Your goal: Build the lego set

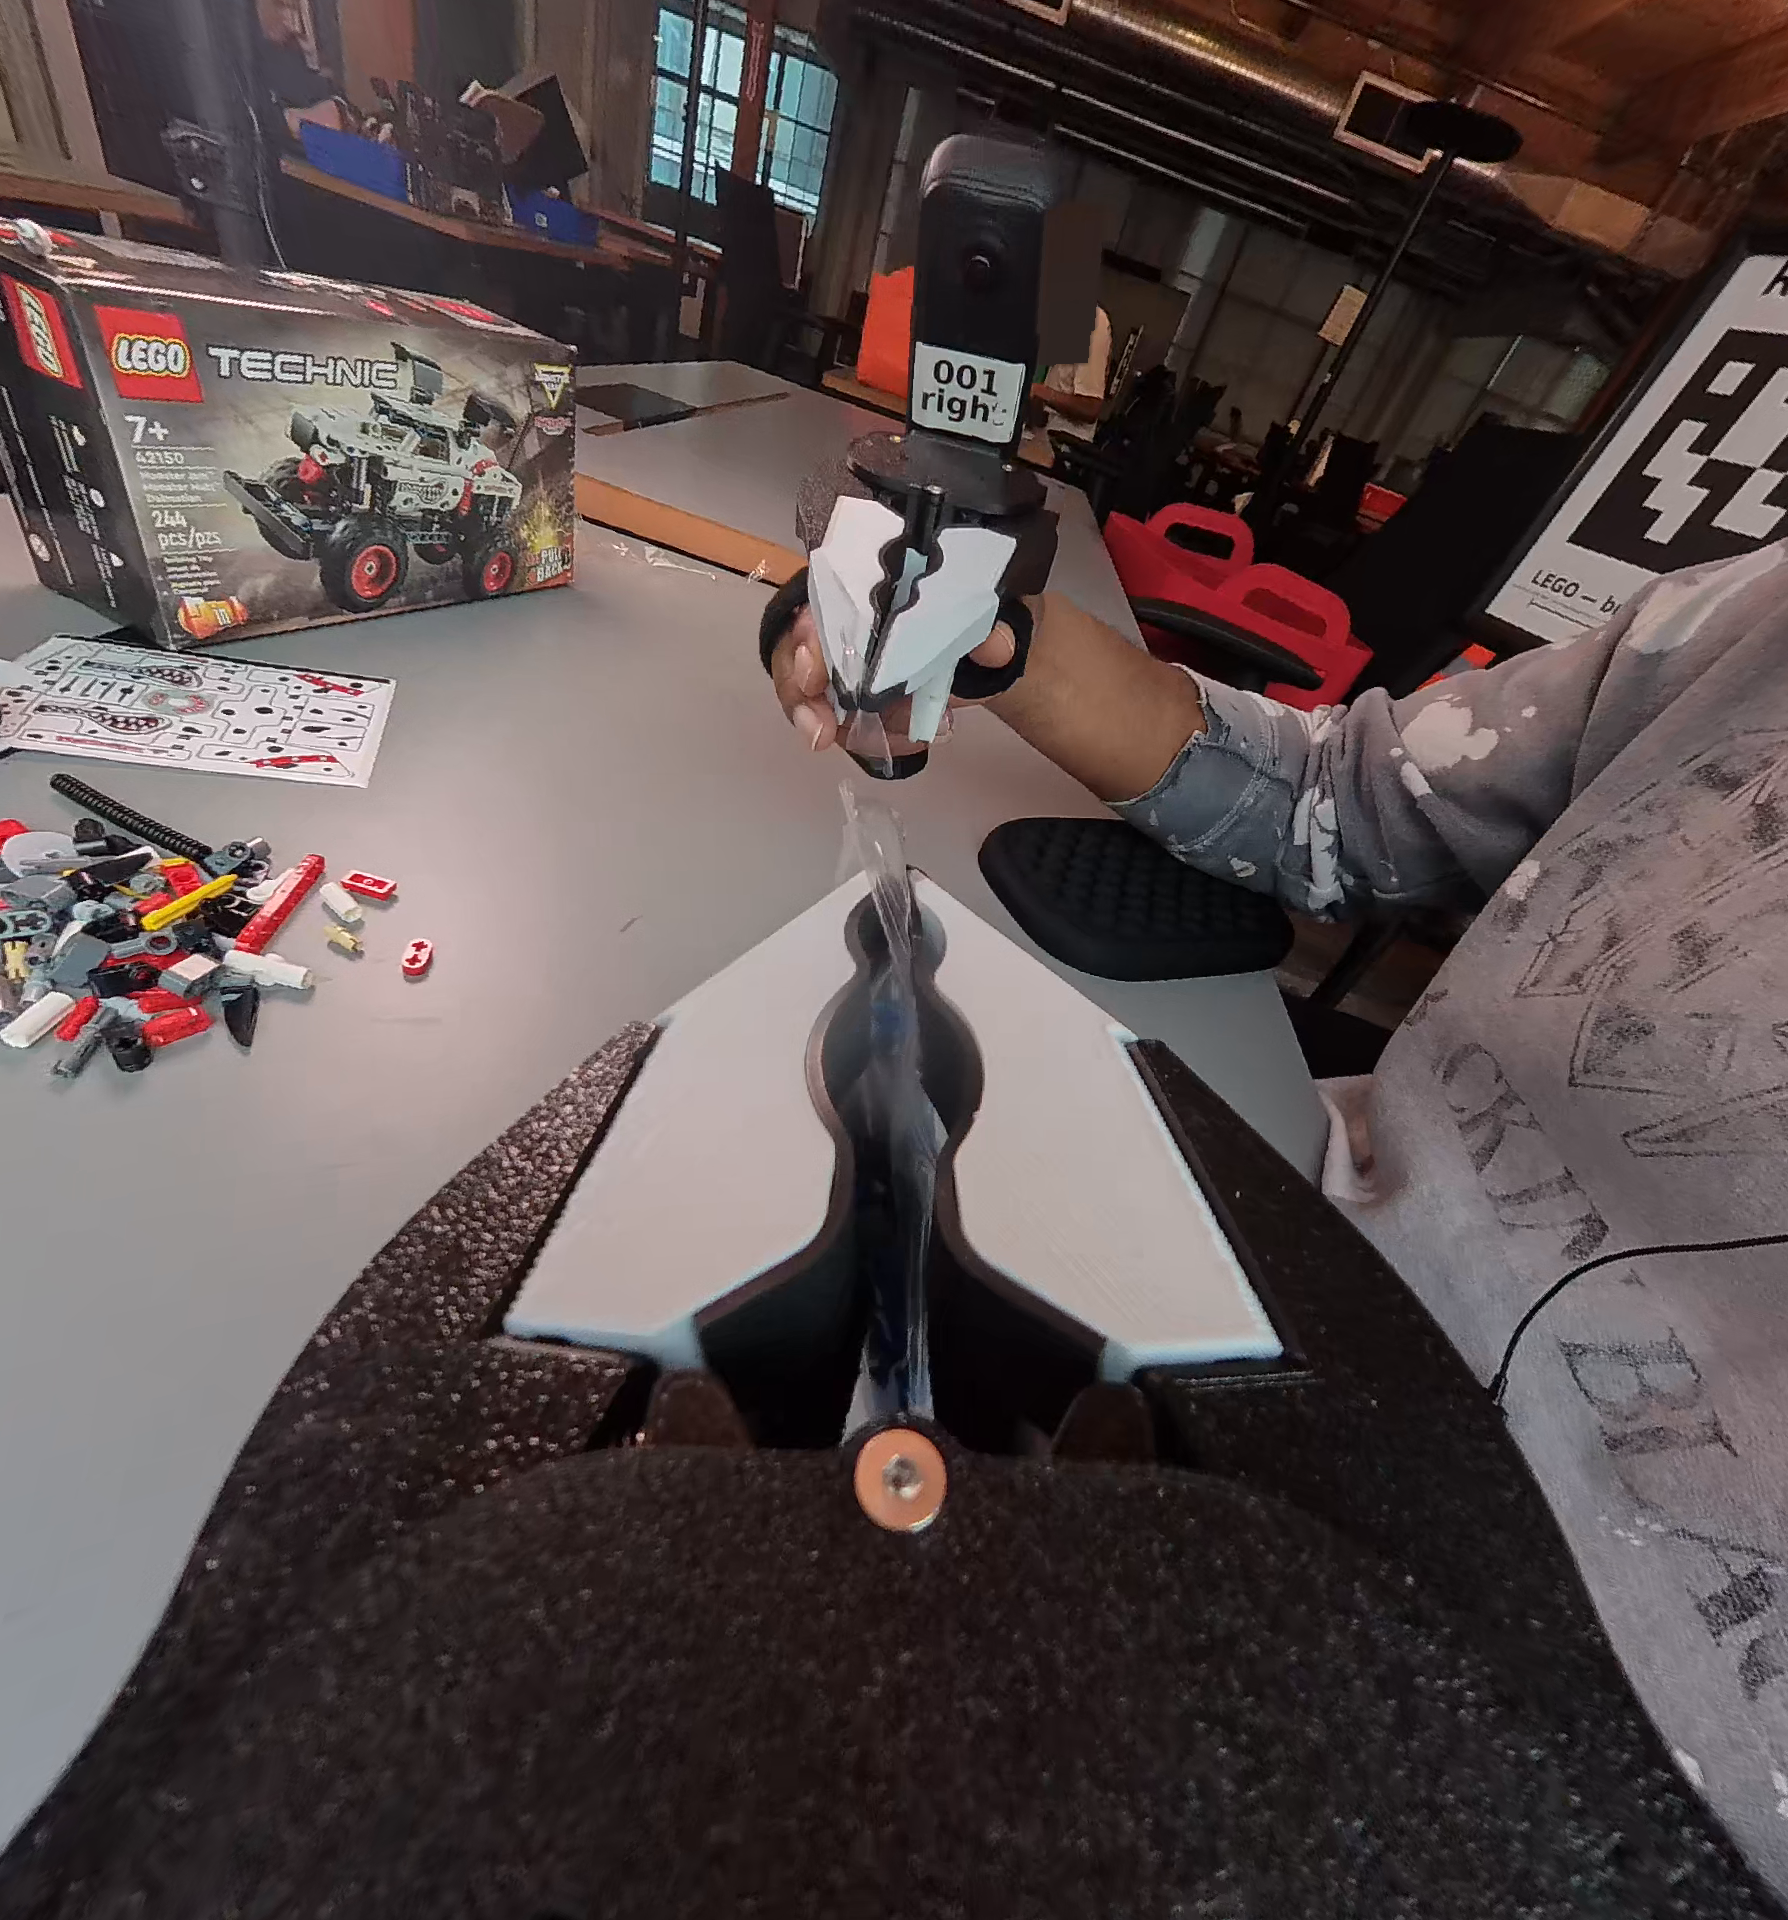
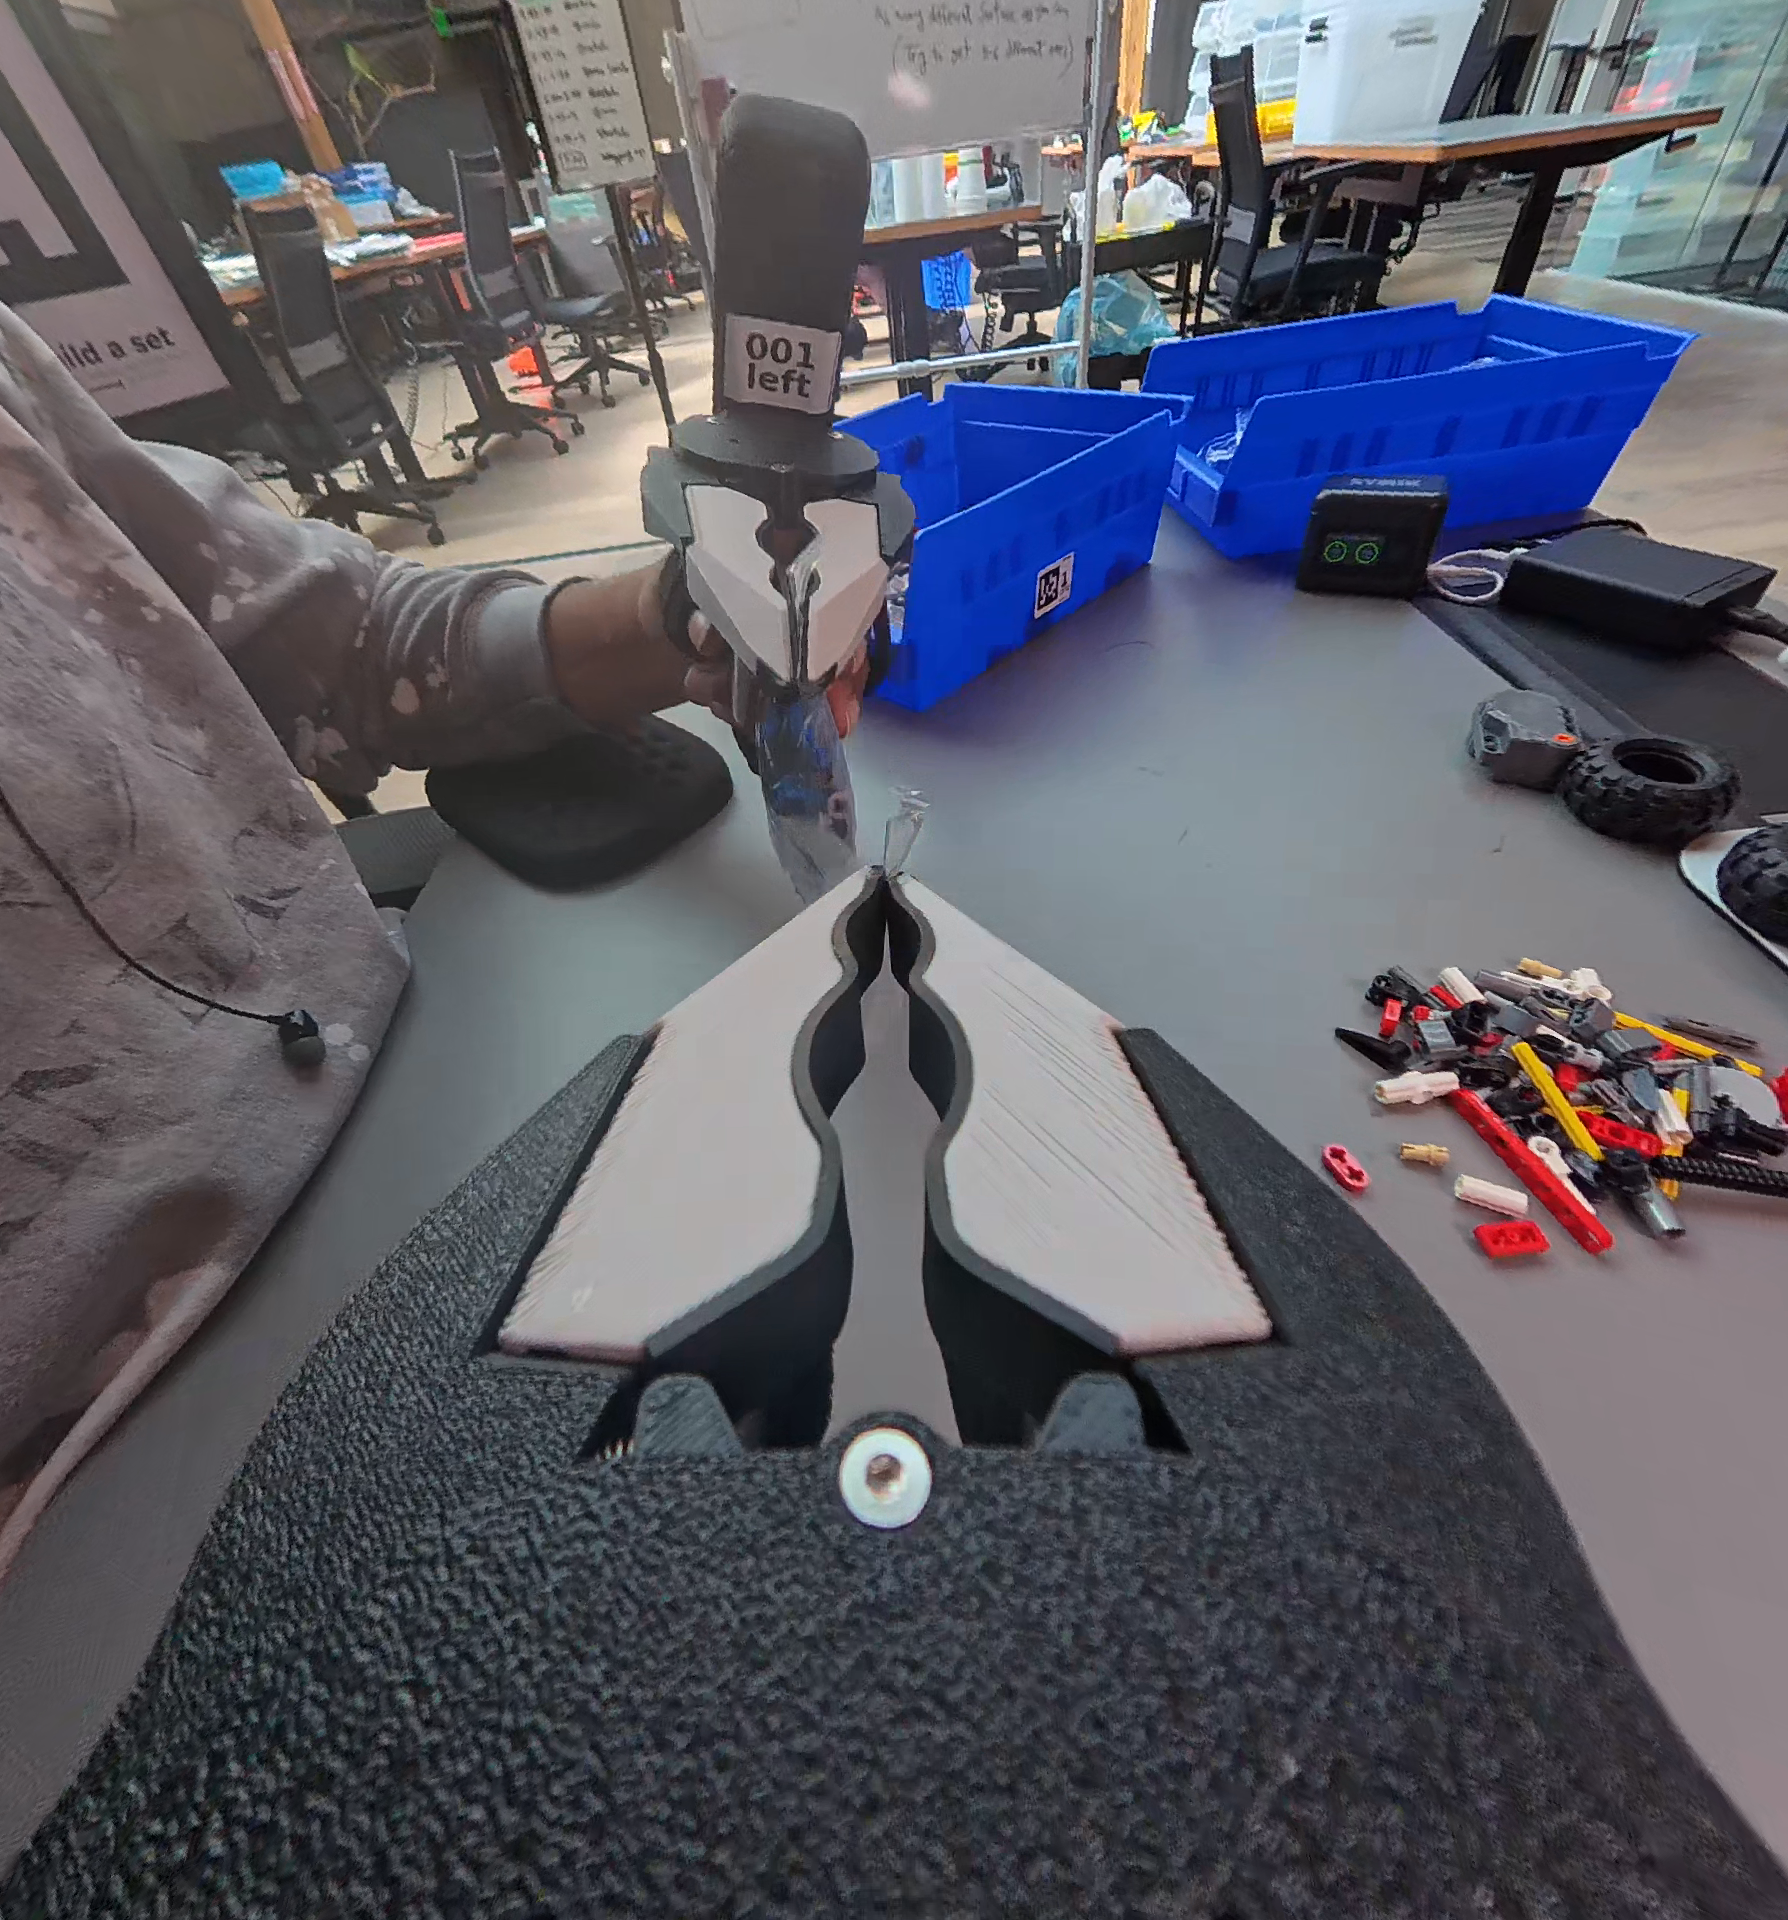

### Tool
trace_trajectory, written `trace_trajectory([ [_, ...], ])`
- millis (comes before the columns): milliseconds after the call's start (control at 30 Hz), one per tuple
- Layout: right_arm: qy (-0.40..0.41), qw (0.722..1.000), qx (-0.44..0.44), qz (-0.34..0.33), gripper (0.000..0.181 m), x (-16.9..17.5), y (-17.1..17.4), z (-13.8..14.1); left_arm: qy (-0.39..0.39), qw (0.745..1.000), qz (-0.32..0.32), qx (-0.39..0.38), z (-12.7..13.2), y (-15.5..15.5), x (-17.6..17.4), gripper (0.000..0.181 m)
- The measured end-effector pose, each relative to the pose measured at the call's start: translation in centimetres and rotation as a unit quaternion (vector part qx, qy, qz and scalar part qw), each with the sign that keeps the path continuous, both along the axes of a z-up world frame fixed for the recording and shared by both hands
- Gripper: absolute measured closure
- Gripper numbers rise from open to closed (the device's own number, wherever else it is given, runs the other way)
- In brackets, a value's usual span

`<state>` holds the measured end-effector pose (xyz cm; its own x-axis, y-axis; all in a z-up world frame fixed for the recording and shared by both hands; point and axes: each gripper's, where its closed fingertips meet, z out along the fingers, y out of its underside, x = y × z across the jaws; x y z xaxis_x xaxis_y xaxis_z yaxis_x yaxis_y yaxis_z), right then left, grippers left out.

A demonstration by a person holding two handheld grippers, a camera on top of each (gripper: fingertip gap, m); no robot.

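With both grippers, my left gripper [image 1: 885, 904] and right gripper [image 2: 885, 878], pinched on a clear parts bag [image 2: 802, 790], I'm only unpacking; loose pieces [image 1: 111, 935] lie unassembled.

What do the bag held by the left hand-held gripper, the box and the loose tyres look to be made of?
Bag: thin clear plastic film, glossy, crinkled, blue pieces showing through. Box: printed cardboard, with creased edges and a slight sheen. Tyres: probably black rubber, matte, with knobbly tread. The left hand-held gripper is shut on the bag.

Grey table [image 2: 1233, 727] — desks, office chairs [image 2: 557, 301] behind
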<state>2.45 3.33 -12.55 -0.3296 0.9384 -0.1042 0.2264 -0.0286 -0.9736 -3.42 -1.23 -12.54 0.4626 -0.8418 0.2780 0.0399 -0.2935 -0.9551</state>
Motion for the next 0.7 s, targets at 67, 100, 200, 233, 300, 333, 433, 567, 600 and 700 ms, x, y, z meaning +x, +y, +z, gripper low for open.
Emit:
trace_trajectory([
  [67,-0.002,1.000,-0.005,-0.008,0.181,0.4,0.4,-0.4,0.003,1.000,0.004,0.002,0.0,0.0,-0.3,0.181],
  [100,-0.001,1.000,-0.007,-0.016,0.181,0.6,0.8,-0.5,0.004,1.000,0.005,0.003,0.0,0.1,-0.4,0.181],
  [200,-0.003,0.999,-0.009,-0.040,0.181,1.0,2.0,-0.7,-0.001,1.000,0.005,0.003,0.0,0.1,-0.3,0.181],
  [233,-0.006,0.999,-0.005,-0.053,0.181,1.1,2.6,-0.8,0.001,1.000,0.006,0.001,-0.1,0.2,-0.3,0.181],
  [300,-0.016,0.996,0.003,-0.088,0.181,1.3,4.1,-1.2,0.012,1.000,0.010,-0.007,-0.7,0.4,-0.4,0.181],
  [333,-0.023,0.994,0.006,-0.109,0.181,1.4,5.0,-1.5,0.022,1.000,0.016,-0.010,-1.1,0.6,-0.4,0.181],
  [433,-0.040,0.985,0.013,-0.170,0.181,1.9,7.7,-2.6,0.057,0.998,0.021,-0.020,-2.6,0.8,-0.2,0.181],
  [567,-0.043,0.972,0.027,-0.230,0.181,2.5,10.3,-3.6,0.074,0.995,0.013,-0.060,-4.5,0.8,0.6,0.181],
  [600,-0.047,0.965,0.037,-0.257,0.181,2.8,11.4,-3.8,0.071,0.995,0.010,-0.073,-4.8,0.8,0.8,0.181],
  [700,-0.078,0.918,0.095,-0.377,0.181,5.9,16.6,-4.3,0.062,0.994,0.018,-0.083,-4.9,1.1,0.6,0.181],
])
